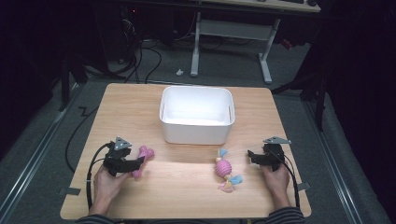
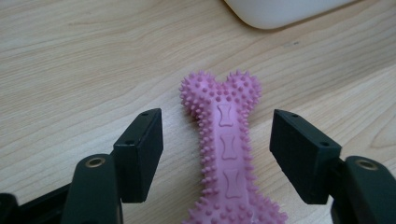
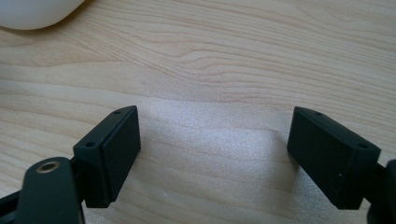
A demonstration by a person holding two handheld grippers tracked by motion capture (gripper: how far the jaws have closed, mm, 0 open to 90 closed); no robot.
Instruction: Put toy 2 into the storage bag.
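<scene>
From the high view, the left gripper (image 1: 138, 163) sits at the pink bone toy (image 1: 142, 160) on the table (image 1: 187, 186). In the left gripper view, the bone (image 2: 228, 154) lies between apart jaws, untouched. In the right gripper view, the right gripper (image 3: 214, 154) is wide apart over bare wood.

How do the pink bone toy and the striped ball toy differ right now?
The bone toy is plain pink and covered in small spikes; the ball toy is pink-striped with blue and yellow tufts. The bone toy lies between the open jaws of the left gripper, untouched by the pads; the ball toy lies apart from the right gripper. Both rest on the table, outside the white bin.
</scene>
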